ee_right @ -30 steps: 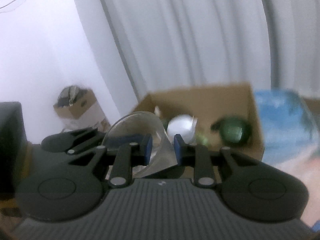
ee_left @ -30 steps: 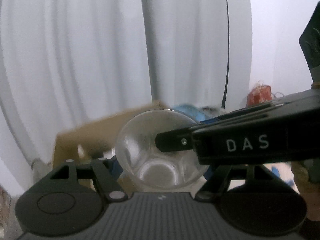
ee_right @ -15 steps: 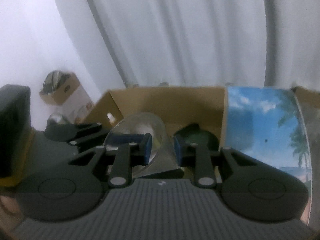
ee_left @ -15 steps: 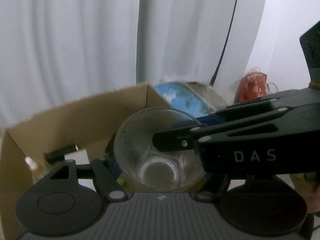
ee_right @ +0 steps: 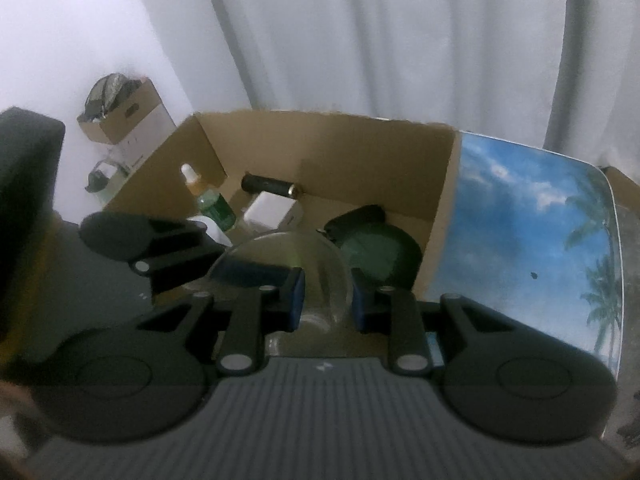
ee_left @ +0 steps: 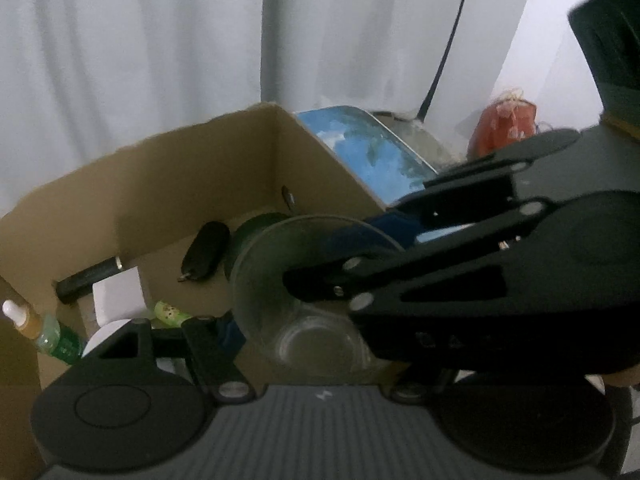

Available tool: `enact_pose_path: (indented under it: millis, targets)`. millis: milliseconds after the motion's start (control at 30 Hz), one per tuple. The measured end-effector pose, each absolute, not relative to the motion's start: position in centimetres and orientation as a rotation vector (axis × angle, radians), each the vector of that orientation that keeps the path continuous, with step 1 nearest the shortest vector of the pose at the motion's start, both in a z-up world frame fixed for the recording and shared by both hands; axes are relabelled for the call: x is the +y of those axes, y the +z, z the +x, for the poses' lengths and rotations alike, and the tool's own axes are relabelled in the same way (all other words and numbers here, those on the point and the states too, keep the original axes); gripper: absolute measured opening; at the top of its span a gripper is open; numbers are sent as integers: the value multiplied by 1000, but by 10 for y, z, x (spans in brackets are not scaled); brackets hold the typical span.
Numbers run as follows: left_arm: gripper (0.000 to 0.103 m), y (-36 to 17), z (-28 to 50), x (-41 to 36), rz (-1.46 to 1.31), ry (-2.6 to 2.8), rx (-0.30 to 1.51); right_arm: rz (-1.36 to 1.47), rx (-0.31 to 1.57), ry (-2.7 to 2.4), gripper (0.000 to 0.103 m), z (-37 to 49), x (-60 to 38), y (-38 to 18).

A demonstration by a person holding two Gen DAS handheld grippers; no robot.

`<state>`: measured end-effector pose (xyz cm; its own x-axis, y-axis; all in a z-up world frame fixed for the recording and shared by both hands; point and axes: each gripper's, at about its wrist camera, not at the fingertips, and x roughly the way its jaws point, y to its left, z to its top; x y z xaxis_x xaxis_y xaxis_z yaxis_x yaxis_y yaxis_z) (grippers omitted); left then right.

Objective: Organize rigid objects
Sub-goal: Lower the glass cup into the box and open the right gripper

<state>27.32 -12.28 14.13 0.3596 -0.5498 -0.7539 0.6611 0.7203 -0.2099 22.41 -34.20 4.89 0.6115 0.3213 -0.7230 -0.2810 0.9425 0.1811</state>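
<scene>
Both tools have swung down and forward since a second ago, so the open cardboard box (ee_right: 328,152), then only partly seen, now fills the middle of both views. Right tool (ee_right: 326,300) is closed down narrow, its blue pads pinching the wall of a clear glass bowl (ee_right: 288,256). Left tool (ee_left: 304,332) stands wide, the bowl's base between its fingers; whether its pads press I cannot tell. That bowl hangs over the box's near edge. Inside lie a dark green round thing (ee_right: 376,248), a black cylinder (ee_right: 268,186), a white block (ee_right: 270,210) and a green bottle (ee_right: 216,208).
</scene>
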Motion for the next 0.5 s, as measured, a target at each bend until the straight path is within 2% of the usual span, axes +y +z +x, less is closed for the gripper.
enact_pose_path:
  millis: [300,333,500]
  targets:
    - [77,138,276,-133,205,-762,924,13,836,365,22,228,-343,45]
    - [82,138,277,-133,201,-767,927,14,835,368,22,228,-343,45]
    - [81,147,270,-136,215,-783,898,28,827,373,23,227,-347,46]
